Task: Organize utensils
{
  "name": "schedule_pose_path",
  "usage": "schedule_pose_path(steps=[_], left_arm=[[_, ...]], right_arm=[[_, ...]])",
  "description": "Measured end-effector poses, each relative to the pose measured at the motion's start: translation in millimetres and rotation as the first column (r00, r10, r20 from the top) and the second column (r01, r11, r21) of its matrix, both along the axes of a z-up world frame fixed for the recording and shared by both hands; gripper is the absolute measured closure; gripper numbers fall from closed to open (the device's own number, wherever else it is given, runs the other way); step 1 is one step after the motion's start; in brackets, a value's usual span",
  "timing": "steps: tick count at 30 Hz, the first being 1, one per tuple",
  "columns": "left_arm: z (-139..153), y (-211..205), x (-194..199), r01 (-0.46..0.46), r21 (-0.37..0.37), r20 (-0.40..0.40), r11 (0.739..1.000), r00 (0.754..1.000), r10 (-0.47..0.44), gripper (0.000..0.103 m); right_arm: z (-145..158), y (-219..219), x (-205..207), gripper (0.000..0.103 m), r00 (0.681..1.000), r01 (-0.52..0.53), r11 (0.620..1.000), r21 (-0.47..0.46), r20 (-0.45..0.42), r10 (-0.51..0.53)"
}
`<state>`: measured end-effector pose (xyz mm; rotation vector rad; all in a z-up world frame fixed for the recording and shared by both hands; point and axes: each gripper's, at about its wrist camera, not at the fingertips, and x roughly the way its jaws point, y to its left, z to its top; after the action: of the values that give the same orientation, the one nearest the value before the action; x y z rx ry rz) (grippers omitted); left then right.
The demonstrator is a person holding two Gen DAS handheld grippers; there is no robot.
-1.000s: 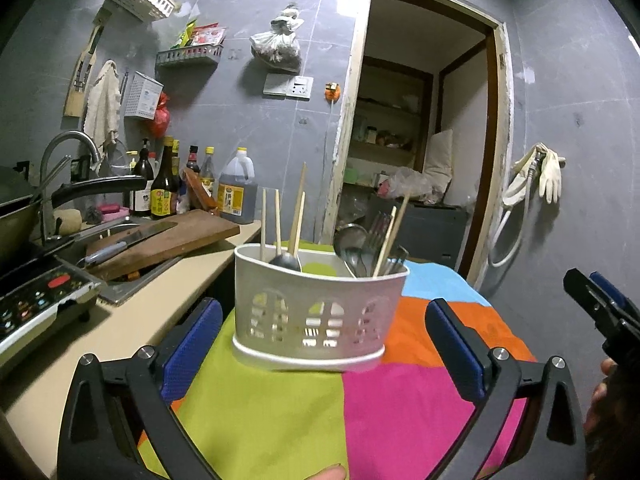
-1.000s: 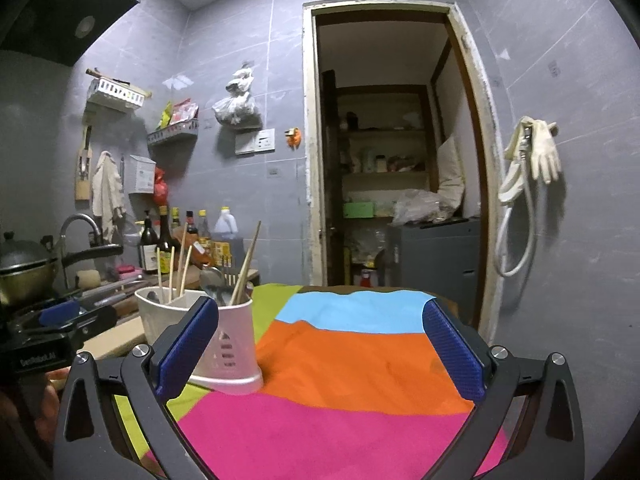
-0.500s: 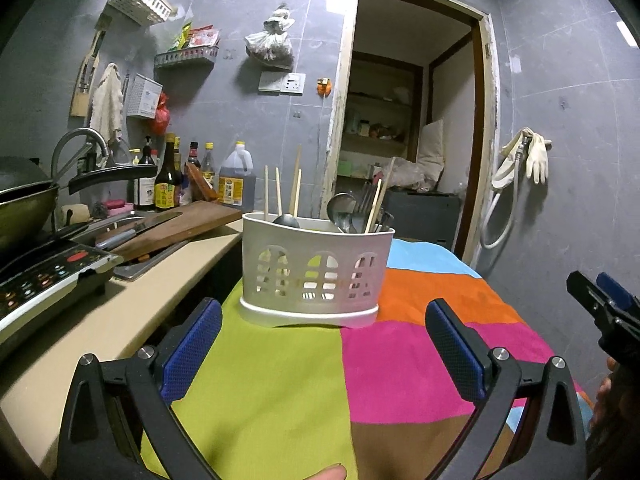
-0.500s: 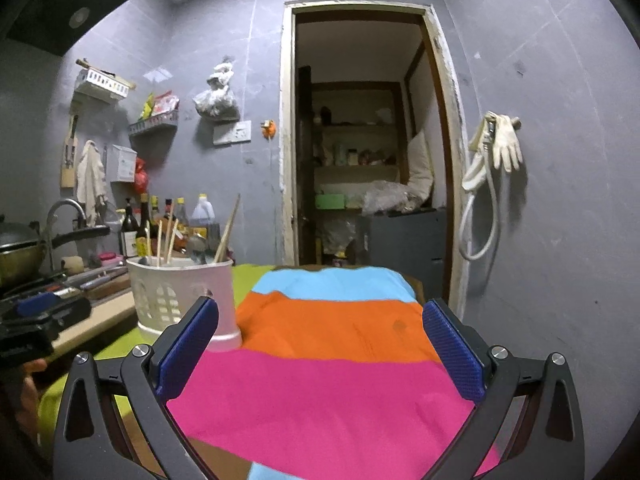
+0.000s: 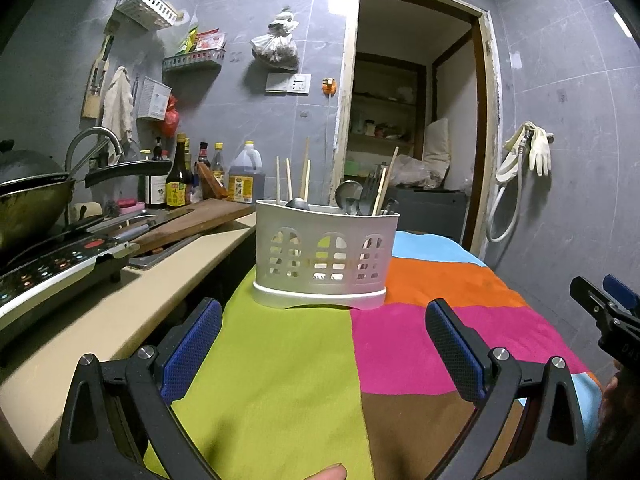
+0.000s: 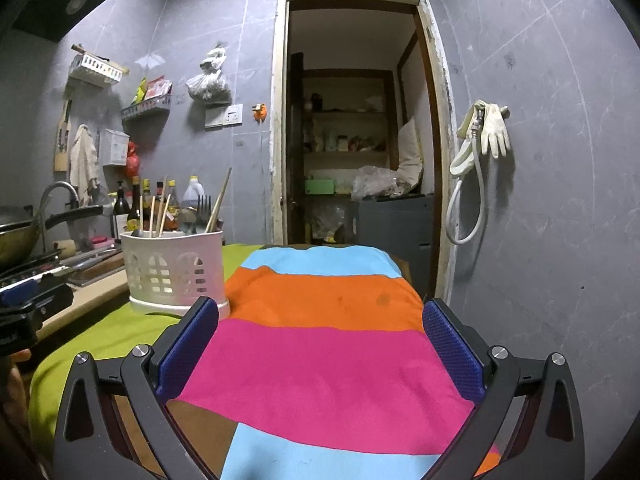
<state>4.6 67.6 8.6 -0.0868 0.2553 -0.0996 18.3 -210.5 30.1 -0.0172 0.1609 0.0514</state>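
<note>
A white slotted utensil caddy [image 5: 324,260] stands on a table under a colour-block cloth [image 5: 280,380]. Chopsticks [image 5: 306,176], spoons [image 5: 348,196] and a fork stick up out of it. My left gripper [image 5: 323,338] is open and empty, a short way in front of the caddy. In the right wrist view the caddy [image 6: 174,266] sits at the left, beyond the left fingertip. My right gripper [image 6: 320,340] is open over the pink and orange stripes of the cloth [image 6: 320,344], holding nothing. The right gripper also shows at the right edge of the left wrist view.
A beige counter [image 5: 120,312] runs along the left with an induction cooker [image 5: 52,264], a wok [image 5: 32,200], a cutting board with a knife [image 5: 188,224] and sauce bottles [image 5: 178,176]. A doorway [image 6: 356,140] opens behind the table. Rubber gloves and a hose [image 6: 480,148] hang on the right wall.
Both grippers have pulled back from the caddy and dropped lower; more cloth shows in front of each. The caddy has not moved. Both stay open.
</note>
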Motion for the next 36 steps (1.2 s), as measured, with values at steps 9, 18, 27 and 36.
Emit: schedule_pose_path(steps=[9,18,27,36], left_arm=[[-1.8,4.3,-1.7,-0.006,-0.018,-0.008,1.000,1.000,0.006,0.003],[-1.9,5.1,-0.9,-0.004,-0.012,-0.007,1.000,1.000,0.004,0.003],[-2.3,6.5,0.1,-0.005,-0.011,-0.011,1.000,1.000,0.005,0.003],[-2.9,7.1,1.3,-0.006,-0.009,-0.014,1.000,1.000,0.005,0.003]], right_arm=[[1.1,3.6,-0.5,0.000,1.000,-0.008,1.000,0.000,0.000,0.008],[1.7,4.4,0.3,0.000,1.000,-0.009,1.000,-0.003,-0.001,0.009],[0.7,5.5,3.8,0.000,1.000,-0.008,1.000,-0.001,-0.009,0.008],[0.7,5.3,3.9,0.000,1.000,-0.008,1.000,-0.001,-0.009,0.008]])
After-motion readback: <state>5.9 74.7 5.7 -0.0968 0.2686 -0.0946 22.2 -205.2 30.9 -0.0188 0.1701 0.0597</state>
